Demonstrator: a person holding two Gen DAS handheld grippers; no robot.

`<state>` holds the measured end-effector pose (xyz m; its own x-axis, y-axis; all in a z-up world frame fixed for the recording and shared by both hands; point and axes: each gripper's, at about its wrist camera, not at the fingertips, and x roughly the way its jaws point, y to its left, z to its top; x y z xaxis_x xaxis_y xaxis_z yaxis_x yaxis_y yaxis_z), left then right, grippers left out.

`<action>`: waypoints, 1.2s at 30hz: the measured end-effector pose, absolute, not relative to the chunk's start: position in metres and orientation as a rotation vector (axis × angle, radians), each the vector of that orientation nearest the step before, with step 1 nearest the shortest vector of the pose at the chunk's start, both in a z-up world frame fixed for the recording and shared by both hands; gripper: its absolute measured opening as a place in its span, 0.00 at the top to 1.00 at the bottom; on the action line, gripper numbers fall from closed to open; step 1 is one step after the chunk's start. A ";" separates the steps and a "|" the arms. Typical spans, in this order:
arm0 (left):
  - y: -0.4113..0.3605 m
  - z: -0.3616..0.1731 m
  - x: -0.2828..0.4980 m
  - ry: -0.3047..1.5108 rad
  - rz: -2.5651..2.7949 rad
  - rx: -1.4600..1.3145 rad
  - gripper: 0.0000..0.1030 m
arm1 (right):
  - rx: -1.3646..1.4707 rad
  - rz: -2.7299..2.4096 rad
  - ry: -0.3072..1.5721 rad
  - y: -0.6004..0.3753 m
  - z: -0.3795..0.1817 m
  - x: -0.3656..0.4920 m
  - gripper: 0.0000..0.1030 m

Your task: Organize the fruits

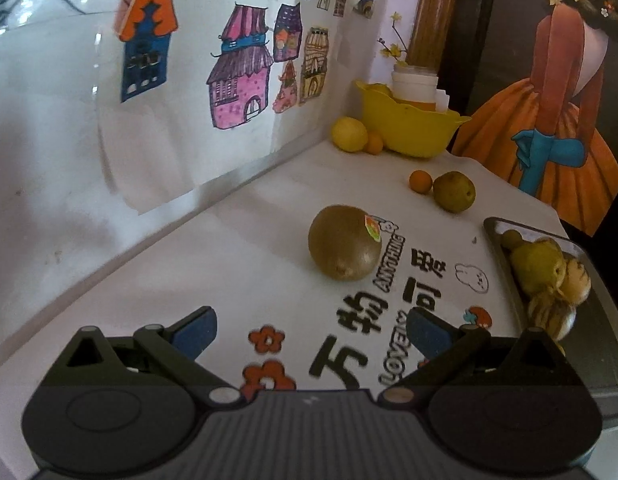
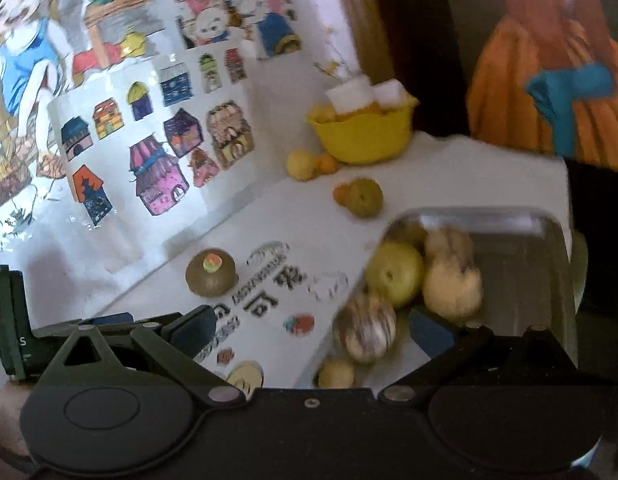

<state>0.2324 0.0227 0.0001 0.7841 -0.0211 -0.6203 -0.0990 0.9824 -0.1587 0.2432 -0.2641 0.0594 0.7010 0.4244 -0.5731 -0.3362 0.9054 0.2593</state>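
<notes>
White table [image 1: 237,248] holds kiwi [image 1: 344,249] (stickered).

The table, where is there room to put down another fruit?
Bare white table lies left of the kiwi, along the wall. The metal tray is free on its right side; its left is crowded with fruit.

the bench [image 1: 237,264] is white, printed with black characters and orange flowers. at its centre a brown kiwi [image 1: 345,249] wears an orange-green sticker. toward 1 o'clock sit a small orange fruit [image 1: 420,181] and an olive-green one [image 1: 454,191]; past them a yellow bowl [image 1: 405,128]. at 3 o'clock, a grey tray [image 2: 521,256] holds yellow-green and cream brown-striped fruits [image 2: 365,327].
</notes>
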 end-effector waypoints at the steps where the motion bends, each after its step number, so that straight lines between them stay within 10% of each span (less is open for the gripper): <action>1: 0.023 0.000 0.236 0.667 0.035 -0.187 0.00 | 0.102 0.422 0.663 -0.259 0.065 0.250 0.01; 17: 0.016 -0.007 0.289 0.676 -0.025 -0.214 0.01 | -0.401 0.633 0.757 -0.157 0.064 0.436 0.01; 36: 0.017 -0.015 0.306 0.642 0.012 -0.225 0.09 | -0.289 0.666 0.970 -0.138 0.001 0.549 0.05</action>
<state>0.3057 0.0171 -0.0148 0.8015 -0.0583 -0.5951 -0.0807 0.9756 -0.2043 0.5485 -0.1375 0.0009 0.3888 0.3905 -0.8345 -0.6382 0.7674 0.0618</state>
